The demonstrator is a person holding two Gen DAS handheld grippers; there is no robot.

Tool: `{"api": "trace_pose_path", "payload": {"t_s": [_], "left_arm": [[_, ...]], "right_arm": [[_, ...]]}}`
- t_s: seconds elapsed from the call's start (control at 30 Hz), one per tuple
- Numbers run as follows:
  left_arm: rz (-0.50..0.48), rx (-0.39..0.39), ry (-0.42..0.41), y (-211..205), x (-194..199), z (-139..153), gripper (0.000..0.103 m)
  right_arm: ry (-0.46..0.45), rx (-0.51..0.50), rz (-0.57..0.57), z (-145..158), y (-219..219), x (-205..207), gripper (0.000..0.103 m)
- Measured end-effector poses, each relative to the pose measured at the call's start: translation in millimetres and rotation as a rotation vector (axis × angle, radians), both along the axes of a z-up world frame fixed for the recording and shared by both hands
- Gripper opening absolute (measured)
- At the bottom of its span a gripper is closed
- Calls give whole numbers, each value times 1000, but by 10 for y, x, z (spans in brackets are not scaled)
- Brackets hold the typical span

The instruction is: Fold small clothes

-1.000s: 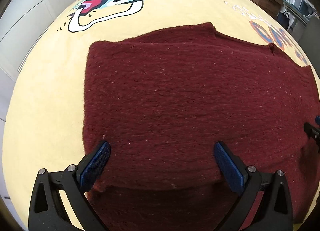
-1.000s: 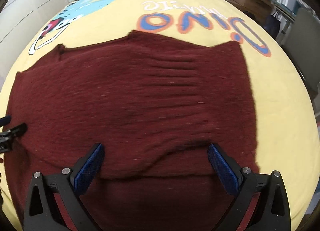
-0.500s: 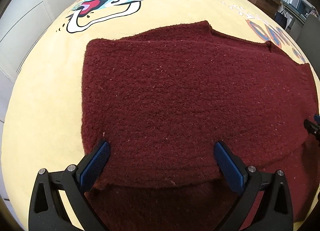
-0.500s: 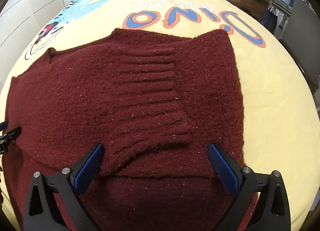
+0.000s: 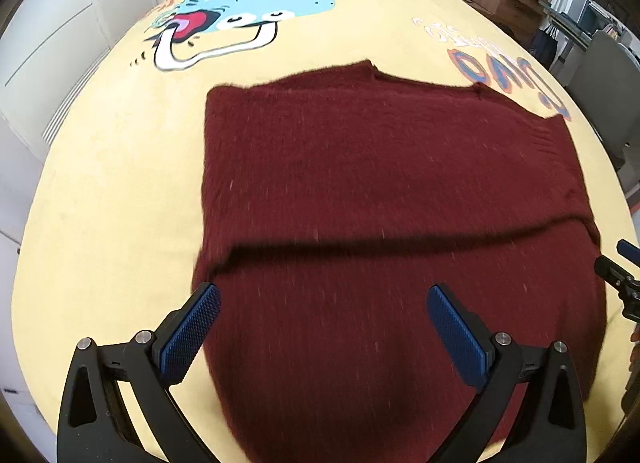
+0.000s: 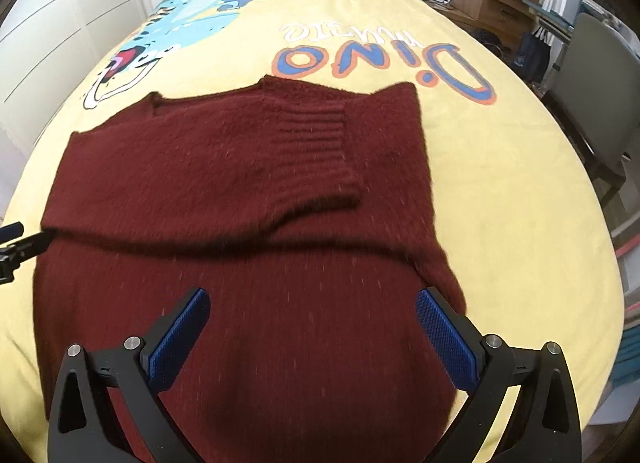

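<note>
A maroon sweater point(image 5: 360, 191) lies on the yellow bedspread point(image 5: 112, 191), its far part doubled over the near part. Both claws, left point(image 5: 324, 327) and right point(image 6: 312, 327), hang above it, spread apart and empty.

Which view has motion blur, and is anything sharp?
Left wrist: maroon sweater streaked with blur, left hand-held gripper sharp. Right wrist: same streaking on the knit, right hand-held gripper crisp; fisheye bows the yellow bedspread in both.
</note>
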State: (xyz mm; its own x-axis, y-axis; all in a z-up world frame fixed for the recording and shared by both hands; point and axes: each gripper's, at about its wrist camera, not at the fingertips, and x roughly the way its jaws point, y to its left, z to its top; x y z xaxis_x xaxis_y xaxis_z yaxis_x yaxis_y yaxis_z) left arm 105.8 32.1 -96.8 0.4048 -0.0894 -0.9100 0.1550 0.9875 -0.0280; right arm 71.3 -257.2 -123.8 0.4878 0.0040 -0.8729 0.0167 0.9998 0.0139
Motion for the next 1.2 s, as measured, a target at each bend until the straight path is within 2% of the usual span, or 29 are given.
{"api": "trace_pose_path", "payload": {"t_s": [0.3,0.63,0.83,1.0,1.1,1.17,1.2], "left_arm": [[37,13,65,94,-595,-81,102],[49,27,166,185,-904,-349,102],[28,48,229,150,-999,-538,102],[26,54,275,127,-1020,-682,102],[8,43,310,71,-1012,-783,102],[3,36,333,52,-1006,-842,101],[4,25,341,49,-1007,-865,98]], "right_arm": [[24,6,-9,59,-72,-454,103],[79,10,-47,-101,-251,-765,103],[146,39,-72,-308,-382,-945,103],[236,84,-101,-603,-489,-1091,103],[316,123,-128,-778,-552,-1127,103],[327,122,-129,-799,-556,-1130,103],[329,124,-124,-798,-549,-1128,103]]}}
